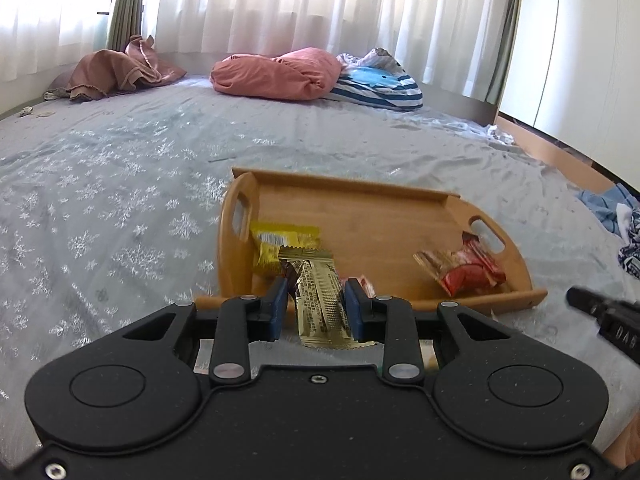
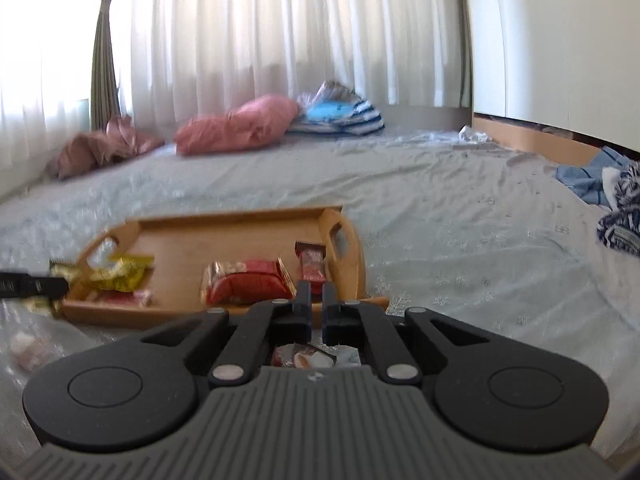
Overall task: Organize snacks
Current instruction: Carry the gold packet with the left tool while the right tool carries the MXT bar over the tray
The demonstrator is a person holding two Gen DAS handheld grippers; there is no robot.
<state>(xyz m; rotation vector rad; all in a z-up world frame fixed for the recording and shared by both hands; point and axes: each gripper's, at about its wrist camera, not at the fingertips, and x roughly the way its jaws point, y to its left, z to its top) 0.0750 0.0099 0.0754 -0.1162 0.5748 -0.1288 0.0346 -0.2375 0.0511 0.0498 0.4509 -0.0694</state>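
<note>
My left gripper (image 1: pixel 316 282) is shut on a gold snack packet (image 1: pixel 319 304) that hangs upright between the blue pads, just before the near rim of the wooden tray (image 1: pixel 360 184). In the tray lie a yellow packet (image 1: pixel 280 240), a red packet (image 1: pixel 468 276) and a dark red bar (image 2: pixel 312 264) by the right handle. My right gripper (image 2: pixel 316 300) is shut in front of the tray (image 2: pixel 224 214), and I see nothing between its fingers. A coconut-print packet (image 2: pixel 304 360) lies on the bed below it. The left gripper (image 2: pixel 32 284) shows at the left edge.
The tray rests on a grey snowflake bedsheet (image 1: pixel 120 200). A pink pillow (image 1: pixel 276 74), a striped pillow (image 1: pixel 380 88) and brown cloth (image 1: pixel 120 68) lie by the curtains. Blue clothes (image 2: pixel 600 188) sit at the right edge. A pale packet (image 2: pixel 28 350) lies near the tray.
</note>
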